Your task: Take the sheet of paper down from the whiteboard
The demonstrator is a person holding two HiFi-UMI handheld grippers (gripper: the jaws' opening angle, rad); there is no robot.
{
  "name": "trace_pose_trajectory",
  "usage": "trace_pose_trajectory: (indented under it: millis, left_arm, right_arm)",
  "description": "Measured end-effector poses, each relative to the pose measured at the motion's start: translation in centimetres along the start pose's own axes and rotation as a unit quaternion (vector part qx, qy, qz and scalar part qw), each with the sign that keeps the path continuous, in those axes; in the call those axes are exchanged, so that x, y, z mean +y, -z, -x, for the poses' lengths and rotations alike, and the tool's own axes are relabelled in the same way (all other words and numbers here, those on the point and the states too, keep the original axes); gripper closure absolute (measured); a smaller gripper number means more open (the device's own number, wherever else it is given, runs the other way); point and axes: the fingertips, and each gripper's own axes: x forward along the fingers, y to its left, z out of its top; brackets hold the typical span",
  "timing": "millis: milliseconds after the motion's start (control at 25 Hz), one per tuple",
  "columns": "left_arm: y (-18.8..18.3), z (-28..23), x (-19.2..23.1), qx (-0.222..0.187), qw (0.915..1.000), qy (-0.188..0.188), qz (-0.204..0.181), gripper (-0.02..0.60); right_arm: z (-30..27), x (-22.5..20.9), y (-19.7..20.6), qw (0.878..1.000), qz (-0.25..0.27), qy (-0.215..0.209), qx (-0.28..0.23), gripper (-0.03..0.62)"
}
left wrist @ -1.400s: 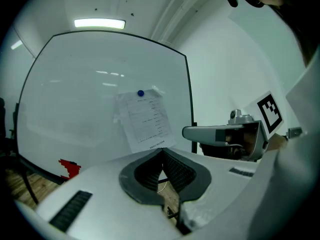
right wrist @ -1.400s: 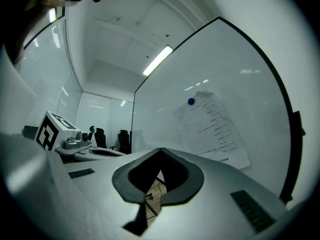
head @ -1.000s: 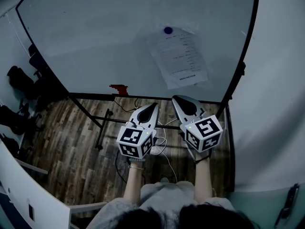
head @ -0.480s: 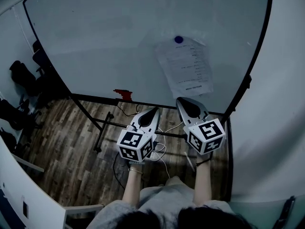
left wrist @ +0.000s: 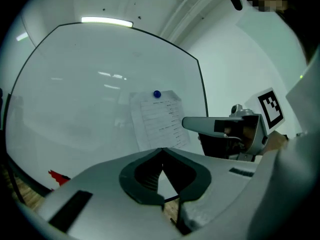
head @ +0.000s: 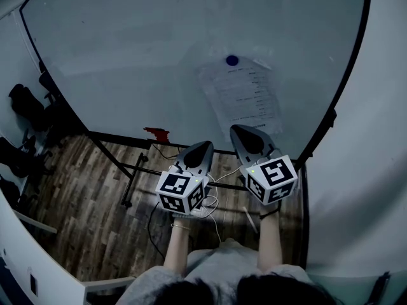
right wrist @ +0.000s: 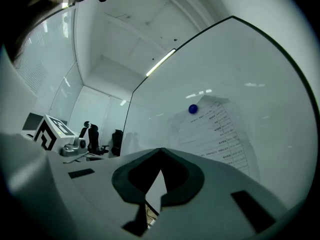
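We stand in front of the whiteboard (head: 127, 62), which is on a stand over a wooden floor (head: 82, 189). On the left part of its bottom edge sits a small red thing (head: 156, 133). We cannot tell what it is.

Next comes the left hand-held gripper (head: 205, 145). Its jaws are pressed together with nothing between them. It points level at the board, just under the bottom edge. We think it waits there because it has no job yet.

Further right hangs the sheet of paper (head: 245, 97), flat on the board near the bottom right corner. A round blue magnet (head: 231, 60) sits on its top edge, and that is why the paper does not fall down.

The right hand-held gripper (head: 237, 129) is just below the paper's bottom edge. Its jaws are together too, and they are empty. We think it is held there because it is the one nearer to the paper. As far as we can see, neither gripper touches the paper yet.

A second ago both grippers were a bit further back from the board. Now they have come closer, and the right one's tip has reached the paper's bottom edge in the head view. The jaws were shut then as well. The paper, the magnet and the red thing are in the same spots on the board.
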Motion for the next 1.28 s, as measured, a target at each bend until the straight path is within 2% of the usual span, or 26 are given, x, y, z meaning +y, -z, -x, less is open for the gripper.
trace_pose_trajectory:
  millis: [400,600,800,1080,1280]
  left_arm:
    - [-1.7,-3.2,1.9,-0.02,0.9997,-0.008,0.01,0.575]
    - [-1.5,-4.5,2.8,-0.011,0.9991,0.003,0.04,0.575]
    - [-2.2,-5.8,4.7,-0.01,0.9992,0.008,0.038,0.575]
    - [-3.4,-7.8,5.6,0.001,0.9982,0.057,0.019,0.575]
    - [-3.3,-8.4,6.1,0.0,0.996,0.088,0.012,0.575]
  right_arm:
    - [-2.7,-2.5,-0.9,1.0,0.012,-0.005,-0.017,0.594]
    - [-3.2,-3.4,-2.0,0.999,0.036,0.016,-0.027,0.594]
    - [-4.3,-4.4,-3.8,0.996,0.075,0.041,-0.032,0.594]
    - [-5.5,-6.2,-6.0,0.99,0.097,0.093,-0.053,0.592]
    - [-5.8,-6.5,-7.2,0.98,0.142,0.129,-0.048,0.592]
